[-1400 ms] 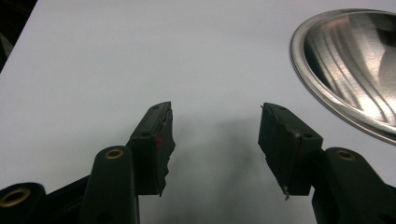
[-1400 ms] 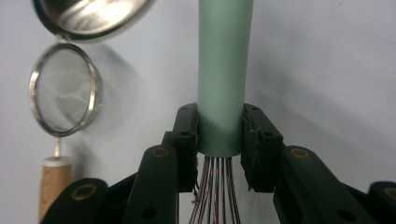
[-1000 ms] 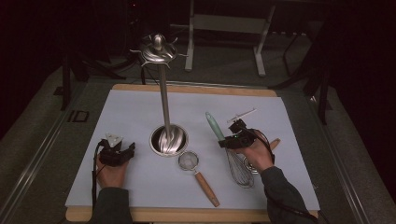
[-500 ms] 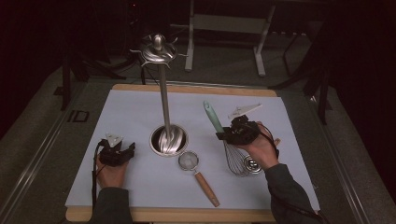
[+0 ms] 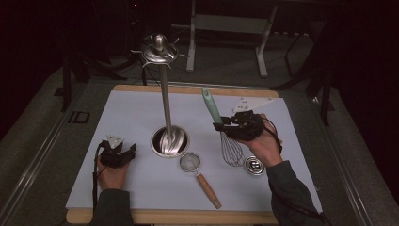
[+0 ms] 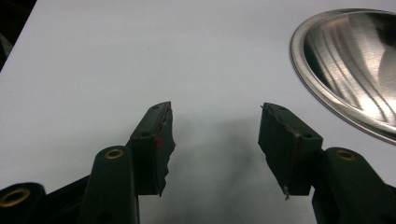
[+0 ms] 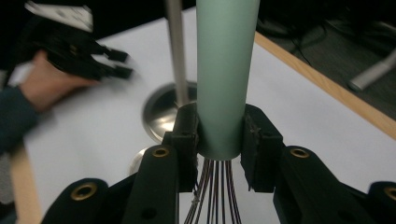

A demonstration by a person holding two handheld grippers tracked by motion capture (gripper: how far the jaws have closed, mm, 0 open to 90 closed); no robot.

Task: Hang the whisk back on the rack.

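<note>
We hold the right gripper (image 5: 221, 126) above the right half of the counter (image 5: 117, 117), and its fingers (image 7: 187, 135) are clenched on the whisk (image 5: 226, 136) at the lower end of its pale green handle, just where the wires begin. The whisk is lifted off the white surface and stands almost upright, with the handle pointing up and slightly toward the far edge and the wire head hanging down toward the near edge. In the right gripper view the handle rises straight between both fingers, and the wires fan out below them. Just beside the wire head, toward the near right corner, a small round metal piece (image 5: 254, 165) lies flat. Near the middle of the counter stands the utensil stand (image 5: 165, 99), a tall steel pole on a round dish-shaped base with hooks at the top. A small strainer (image 5: 190, 163) with a wooden handle lies between this base and the near edge. Our left gripper (image 5: 118, 151) rests low on the left side, near the base, and its fingers (image 6: 154, 144) are released, with nothing between them.
</note>
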